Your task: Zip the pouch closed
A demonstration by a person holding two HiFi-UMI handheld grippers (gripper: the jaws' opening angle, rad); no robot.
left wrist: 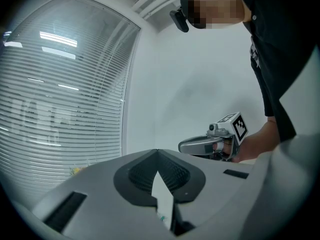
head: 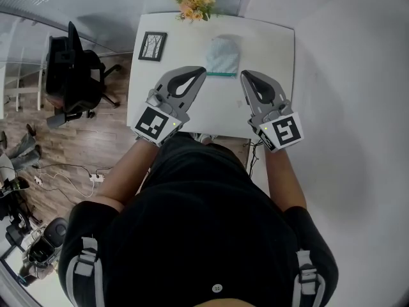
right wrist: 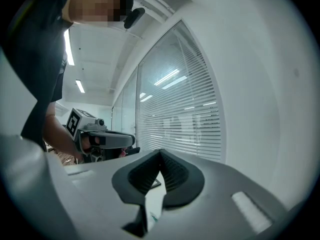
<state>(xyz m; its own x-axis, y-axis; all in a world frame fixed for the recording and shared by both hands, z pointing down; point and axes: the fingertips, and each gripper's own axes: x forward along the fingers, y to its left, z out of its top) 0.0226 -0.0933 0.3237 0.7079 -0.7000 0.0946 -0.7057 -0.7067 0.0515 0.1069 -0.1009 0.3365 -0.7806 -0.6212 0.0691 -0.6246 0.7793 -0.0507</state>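
A pale blue-grey pouch [head: 223, 57] with a teal zipper edge [head: 222, 74] lies on the white table [head: 192, 107], at its far middle. My left gripper [head: 203, 70] hovers just left of the zipper edge, jaws shut with nothing between them. My right gripper [head: 243, 74] hovers just right of that edge, also shut and empty. Both point level toward the pouch. In the left gripper view the shut jaws [left wrist: 159, 154] fill the bottom and the right gripper [left wrist: 205, 145] shows beyond. The right gripper view shows its shut jaws [right wrist: 160, 153] and the left gripper [right wrist: 107, 140].
A black picture frame [head: 152, 46] lies at the table's far left and an orange flower bunch [head: 192, 4] at its far edge. A black office chair [head: 73, 75] stands left of the table. Window blinds [right wrist: 175, 124] and a white wall surround.
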